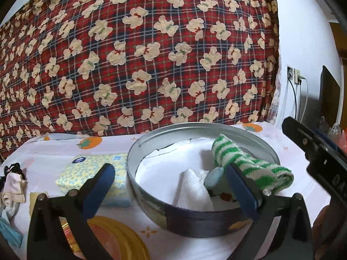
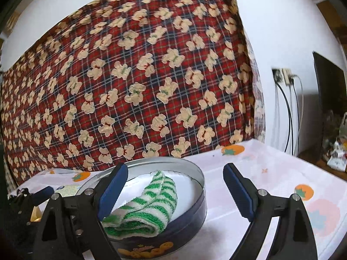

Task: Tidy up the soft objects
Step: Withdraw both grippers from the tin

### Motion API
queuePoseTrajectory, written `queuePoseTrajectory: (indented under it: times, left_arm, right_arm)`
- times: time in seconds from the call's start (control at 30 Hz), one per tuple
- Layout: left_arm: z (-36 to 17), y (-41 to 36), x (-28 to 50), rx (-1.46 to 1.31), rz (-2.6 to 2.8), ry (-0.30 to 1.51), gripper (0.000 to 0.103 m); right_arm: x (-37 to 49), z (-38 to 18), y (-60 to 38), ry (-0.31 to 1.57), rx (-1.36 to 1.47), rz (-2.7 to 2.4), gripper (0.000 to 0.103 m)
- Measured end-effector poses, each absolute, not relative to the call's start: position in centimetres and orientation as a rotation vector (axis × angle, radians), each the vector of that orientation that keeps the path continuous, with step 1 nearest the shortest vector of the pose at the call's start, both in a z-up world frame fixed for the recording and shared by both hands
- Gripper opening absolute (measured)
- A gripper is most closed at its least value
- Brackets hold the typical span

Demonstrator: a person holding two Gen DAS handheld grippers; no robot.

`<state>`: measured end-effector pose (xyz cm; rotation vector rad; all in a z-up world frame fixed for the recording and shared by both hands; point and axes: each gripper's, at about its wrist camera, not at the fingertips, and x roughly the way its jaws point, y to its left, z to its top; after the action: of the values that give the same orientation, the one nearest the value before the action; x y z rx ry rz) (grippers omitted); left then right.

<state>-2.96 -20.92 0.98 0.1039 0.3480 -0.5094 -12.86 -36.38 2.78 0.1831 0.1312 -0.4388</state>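
Both grippers stood spread with nothing between their fingers: the left gripper (image 1: 171,186) hovered low over the near rim of the round tin (image 1: 134,151), one blue pad outside its left wall and the other over its inside, while the right gripper (image 2: 173,186) hung just to the tin's right, its left pad over the rim. Between them, the green-striped cloth (image 2: 149,203) lay loosely rolled across the tin's right edge — one end inside, the folded end draped over the wall — which suggested it had been let go there and might need a nudge to sit fully in. Three soft things showed in the one tin: that cloth, a crumpled white paper towel (image 1: 195,192) against the near wall, and a pale blue sponge-like piece (image 1: 214,177) tucked between them, partly hidden by the pad. Outside, touching the tin's left wall, lay one yellow dotted tissue pack (image 1: 91,171); at the table's left edge sat a small heap of pale fabric (image 1: 13,186), count unclear, likely waiting to go in. The fruit-print tablecloth (image 2: 271,173) was bare toward the right edge, and a bear-print plaid blanket (image 1: 151,54) hung behind the far edge.
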Motion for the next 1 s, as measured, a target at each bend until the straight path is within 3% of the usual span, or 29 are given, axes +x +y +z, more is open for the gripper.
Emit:
queuePoseTrajectory:
  times: [1.0]
  left_arm:
    - [1.3, -11.4, -3.3, -0.029, -0.420, 0.315, 0.103]
  right_arm:
    - [-15.0, 3.0, -30.3, 0.063, 0.176, -0.391, 0.091]
